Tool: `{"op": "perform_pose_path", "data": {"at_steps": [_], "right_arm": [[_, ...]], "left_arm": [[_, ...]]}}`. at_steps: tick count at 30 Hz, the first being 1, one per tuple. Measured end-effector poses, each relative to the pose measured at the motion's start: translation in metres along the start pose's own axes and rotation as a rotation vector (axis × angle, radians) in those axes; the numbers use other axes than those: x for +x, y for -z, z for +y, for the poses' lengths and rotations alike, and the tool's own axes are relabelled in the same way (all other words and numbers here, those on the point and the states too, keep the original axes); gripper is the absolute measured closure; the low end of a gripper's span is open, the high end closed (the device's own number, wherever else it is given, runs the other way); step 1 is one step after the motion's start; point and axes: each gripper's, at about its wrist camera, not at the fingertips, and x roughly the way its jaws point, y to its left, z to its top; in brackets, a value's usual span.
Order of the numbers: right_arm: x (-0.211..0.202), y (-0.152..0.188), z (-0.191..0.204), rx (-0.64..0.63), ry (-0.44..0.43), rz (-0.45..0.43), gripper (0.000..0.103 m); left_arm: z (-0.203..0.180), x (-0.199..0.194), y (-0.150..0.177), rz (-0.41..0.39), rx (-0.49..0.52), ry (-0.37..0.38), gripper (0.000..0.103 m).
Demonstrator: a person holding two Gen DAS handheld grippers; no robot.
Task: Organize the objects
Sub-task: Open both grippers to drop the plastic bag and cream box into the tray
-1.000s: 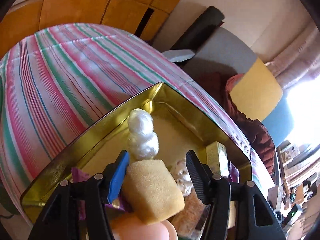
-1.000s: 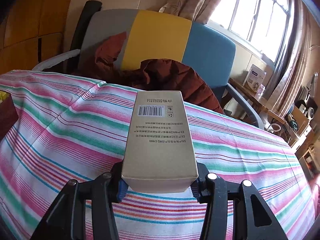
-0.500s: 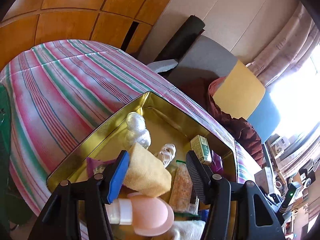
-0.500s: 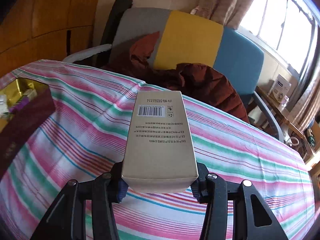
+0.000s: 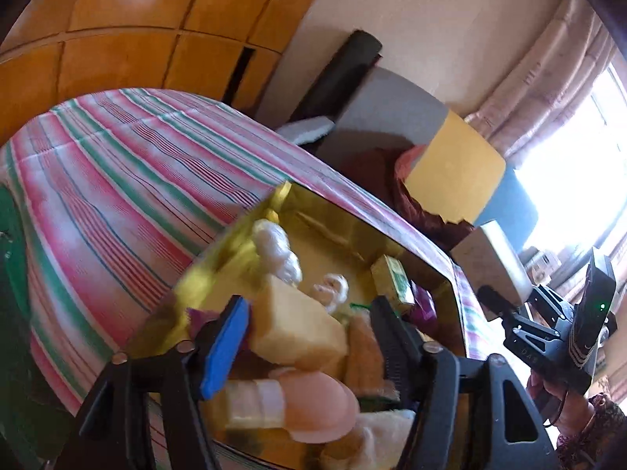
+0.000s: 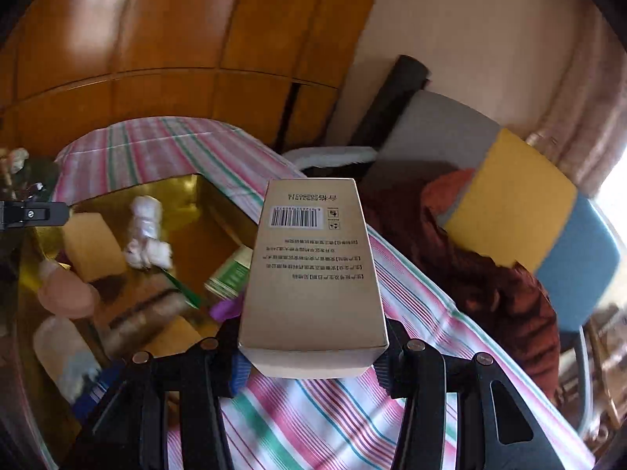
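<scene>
Beige carton (image 6: 313, 274), barcode face up: clamped at its near end between the fingers of the right gripper (image 6: 309, 356), projecting forward, held above the striped tablecloth (image 6: 333, 423) just beside the gold tin (image 6: 188, 184). Yellow sponge (image 5: 298, 325): lying in the tin among other small items, between the spread fingers of the left gripper (image 5: 309, 337), which grips nothing.

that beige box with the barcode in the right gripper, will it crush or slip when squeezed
The beige box looks like thin printed carton, so a hard squeeze could dent it. The right gripper clamps only its near end, so it may pivot downward. Its smooth faces could slip, though its edges look straight and uncrushed.
</scene>
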Motion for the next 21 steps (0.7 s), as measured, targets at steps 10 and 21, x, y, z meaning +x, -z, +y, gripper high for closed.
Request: {"op": "perform_pose_path", "data": {"at_steps": [10, 21], "right_arm": [[0.061, -0.054, 0.064, -0.188, -0.136, 0.077, 0.053], [0.114, -0.063, 0.095, -0.323, -0.111, 0.157, 0.017]], "left_arm": [[0.011, -0.011, 0.007, -0.001, -0.049, -0.018, 0.033], [0.005, -0.007, 0.015, 0.034, -0.015, -0.009, 0.033]]}}
